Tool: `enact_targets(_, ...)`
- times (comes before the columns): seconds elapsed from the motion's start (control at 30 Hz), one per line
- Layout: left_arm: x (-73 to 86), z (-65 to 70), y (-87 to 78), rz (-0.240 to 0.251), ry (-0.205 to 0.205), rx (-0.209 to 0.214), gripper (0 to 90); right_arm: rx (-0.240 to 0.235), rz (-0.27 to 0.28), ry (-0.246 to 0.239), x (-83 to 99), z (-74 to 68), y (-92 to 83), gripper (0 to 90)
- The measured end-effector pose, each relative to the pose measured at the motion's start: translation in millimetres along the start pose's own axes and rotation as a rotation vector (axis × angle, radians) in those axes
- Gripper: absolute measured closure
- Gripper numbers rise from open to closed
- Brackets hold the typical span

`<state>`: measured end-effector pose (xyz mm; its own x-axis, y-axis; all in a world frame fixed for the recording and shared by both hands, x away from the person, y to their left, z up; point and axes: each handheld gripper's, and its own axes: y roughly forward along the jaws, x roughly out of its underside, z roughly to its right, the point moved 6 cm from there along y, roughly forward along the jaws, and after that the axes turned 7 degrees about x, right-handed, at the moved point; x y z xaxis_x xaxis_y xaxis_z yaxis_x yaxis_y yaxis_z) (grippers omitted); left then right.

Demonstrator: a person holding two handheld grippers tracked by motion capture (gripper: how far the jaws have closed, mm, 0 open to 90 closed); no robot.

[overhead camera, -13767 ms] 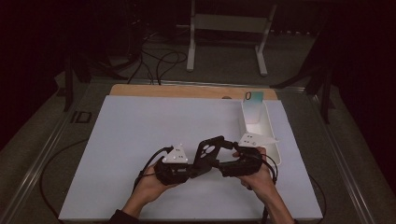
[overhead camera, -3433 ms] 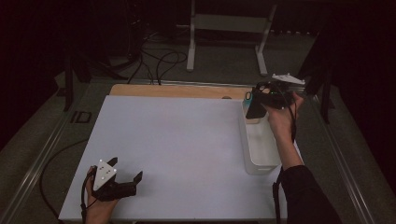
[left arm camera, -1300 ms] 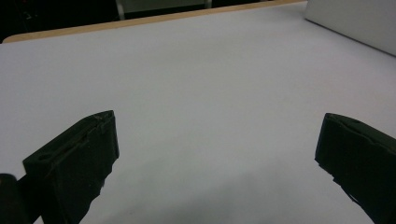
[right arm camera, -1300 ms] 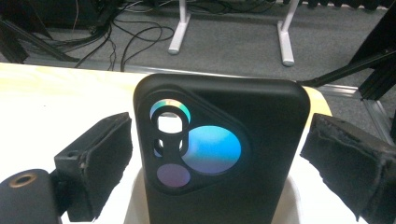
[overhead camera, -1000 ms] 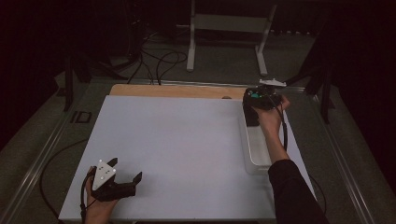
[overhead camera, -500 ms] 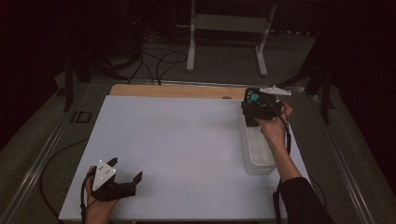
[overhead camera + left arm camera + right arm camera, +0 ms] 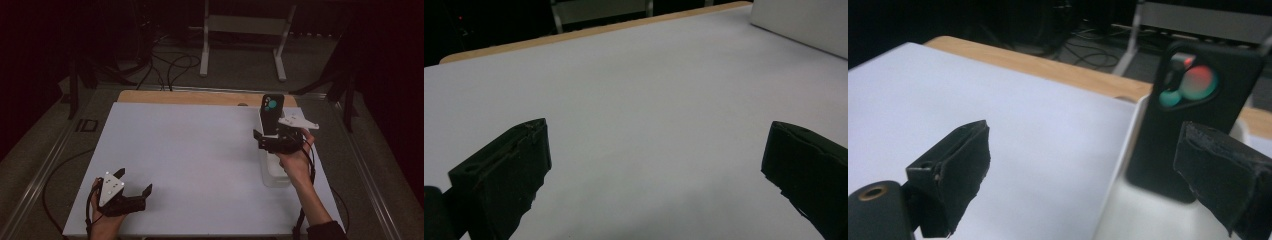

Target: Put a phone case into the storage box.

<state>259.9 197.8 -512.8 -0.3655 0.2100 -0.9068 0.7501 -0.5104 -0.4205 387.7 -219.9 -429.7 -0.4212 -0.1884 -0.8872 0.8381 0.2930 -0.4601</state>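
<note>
A black phone case (image 7: 272,115) with a teal spot in its camera cut-out stands upright at the far end of a long white tray (image 7: 274,174) on the table's right side. My right gripper (image 7: 270,138) hovers over the tray just in front of the case, jaws wide open and empty. In the right gripper view the case (image 7: 1193,115) rises just behind the right jaw, apart from my gripper (image 7: 1087,131), with the tray's rim (image 7: 1126,150) below. My left gripper (image 7: 134,182) rests open near the table's front left corner; between its jaws (image 7: 658,127) lies bare white table.
The white table top (image 7: 190,145) has a wooden strip (image 7: 200,98) along its far edge. A metal stand (image 7: 240,45) and cables lie on the floor beyond. The tray's side (image 7: 804,25) shows at the top right of the left gripper view.
My right gripper has drawn back from the far end of the tray toward the person, leaving the case standing there. The left gripper has stayed put.
</note>
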Motion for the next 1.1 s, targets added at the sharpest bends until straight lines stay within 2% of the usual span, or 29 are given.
enact_targets(0.1, -1.2, 0.5, -0.6, 0.005, 0.005, 0.0, 0.0, -0.051, 0.033, 0.017, 14.1, -8.4, -16.1, 7.6)
enact_targets(0.13, -2.0, 0.8, -1.0, 0.009, 0.008, -0.001, 0.0, -0.051, 0.033, 0.017, 14.1, -8.4, -16.1, 7.6)
enact_targets(0.23, -5.2, 0.9, -4.0, 0.025, 0.011, -0.001, 0.0, -0.078, 0.057, 0.013, 29.8, -12.5, -30.3, 7.7)
enact_targets(0.37, -7.4, -0.3, -6.7, 0.038, 0.004, 0.004, 0.0, -0.09, 0.09, 0.031, 42.5, -13.7, -41.3, 7.7)
enact_targets(0.4, -8.2, -0.8, -8.0, 0.04, 0.003, 0.005, 0.0, -0.084, 0.102, 0.02, 51.0, -14.9, -46.6, 7.7)
enact_targets(0.47, -9.6, -1.4, -9.7, 0.048, 0.003, 0.003, 0.0, -0.086, 0.107, 0.017, 54.2, -15.6, -48.6, 7.7)
enact_targets(0.6, -12.4, -1.7, -12.4, 0.057, 0.007, 0.005, 0.0, -0.111, 0.131, 0.015, 75.5, -21.1, -58.6, 7.7)
enact_targets(0.97, -17.2, -1.8, -15.1, 0.073, 0.015, 0.019, 0.0, -0.115, 0.164, 0.022, 95.8, -21.0, -71.5, 7.7)
enact_targets(1.1, -18.6, -2.5, -16.3, 0.085, 0.017, 0.026, 0.0, -0.112, 0.179, -0.003, 101.6, -22.3, -75.5, 7.7)
